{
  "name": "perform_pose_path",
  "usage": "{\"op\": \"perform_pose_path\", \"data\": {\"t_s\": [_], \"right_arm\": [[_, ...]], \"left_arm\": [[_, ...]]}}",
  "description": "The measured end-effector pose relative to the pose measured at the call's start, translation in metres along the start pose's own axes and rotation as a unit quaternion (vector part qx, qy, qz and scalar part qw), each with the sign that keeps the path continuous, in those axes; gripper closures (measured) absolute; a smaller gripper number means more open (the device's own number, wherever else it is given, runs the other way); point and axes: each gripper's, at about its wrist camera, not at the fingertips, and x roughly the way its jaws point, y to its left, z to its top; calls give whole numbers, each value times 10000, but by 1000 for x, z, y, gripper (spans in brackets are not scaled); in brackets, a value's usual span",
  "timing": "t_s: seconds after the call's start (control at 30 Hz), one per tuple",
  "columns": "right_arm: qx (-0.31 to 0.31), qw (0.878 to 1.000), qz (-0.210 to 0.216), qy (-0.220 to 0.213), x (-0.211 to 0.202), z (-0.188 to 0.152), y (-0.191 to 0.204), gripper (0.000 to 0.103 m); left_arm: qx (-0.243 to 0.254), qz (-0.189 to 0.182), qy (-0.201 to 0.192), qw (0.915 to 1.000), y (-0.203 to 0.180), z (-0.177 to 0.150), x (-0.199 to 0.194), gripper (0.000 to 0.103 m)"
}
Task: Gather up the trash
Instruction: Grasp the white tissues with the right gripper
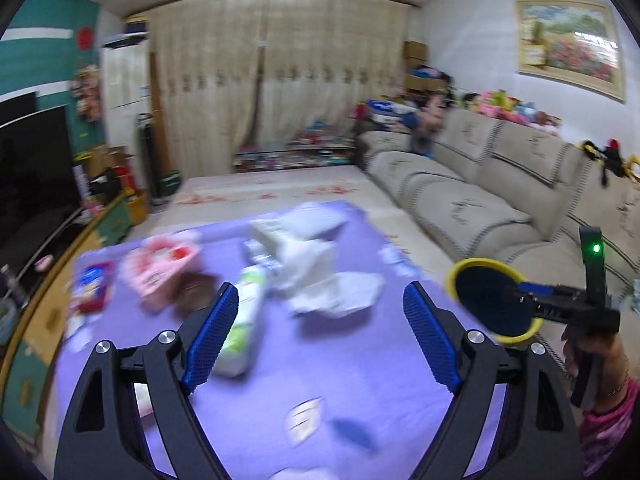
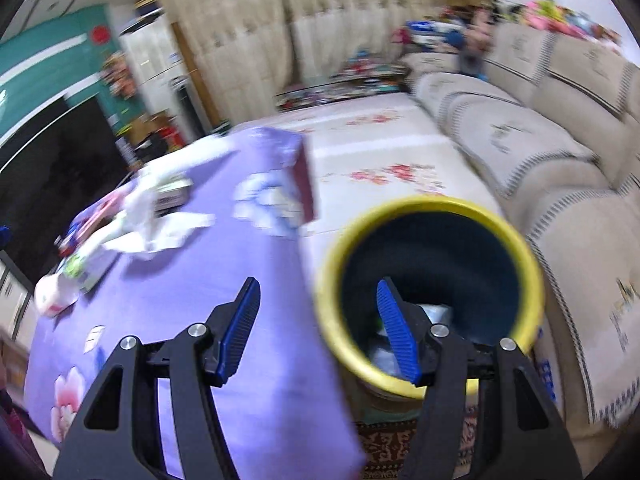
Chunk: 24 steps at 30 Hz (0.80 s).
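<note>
On the lilac-clothed surface (image 1: 360,360) the trash lies scattered: a pink cardboard packet (image 1: 160,276) at the left, then a green-and-white plastic bottle (image 1: 244,312) on its side, then crumpled white paper wrapping (image 1: 328,280).

The left hand-held gripper (image 1: 316,332) hangs over them with its blue pads spread wide and nothing between; the bottle lies just beside its left pad.

Further right, the right hand-held gripper (image 2: 320,328) pinches the rim of a round yellow-rimmed, dark-lined bin (image 2: 432,292), one pad inside, the other outside the wall.

My reading: a fresh pick is due, probably the bottle. It calls for lowering the spread pads astride it and closing.

Motion blur smears all labels; the bin's contents are only pale shapes.
</note>
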Motion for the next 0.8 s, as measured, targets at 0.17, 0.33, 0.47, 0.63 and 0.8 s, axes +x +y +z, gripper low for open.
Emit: {"op": "perform_pose_path", "data": {"t_s": [0.17, 0.33, 0.47, 0.63, 0.8], "right_arm": [[-511, 9970, 564, 172, 26, 20, 66, 45], [-1032, 9892, 1005, 287, 59, 43, 135, 45], [-1352, 9847, 990, 484, 94, 55, 172, 45], [-1509, 9813, 803, 880, 145, 62, 194, 45], [-1641, 9775, 715, 1119, 171, 57, 204, 64]], "left_arm": [[-253, 425, 12, 9988, 49, -25, -28, 20], [-372, 549, -10, 9978, 76, -37, -40, 20], [-481, 549, -22, 9973, 82, -42, -39, 20], [-535, 563, 28, 9970, 88, -48, -38, 20], [-596, 554, 81, 9966, 94, -54, -33, 20]]}}
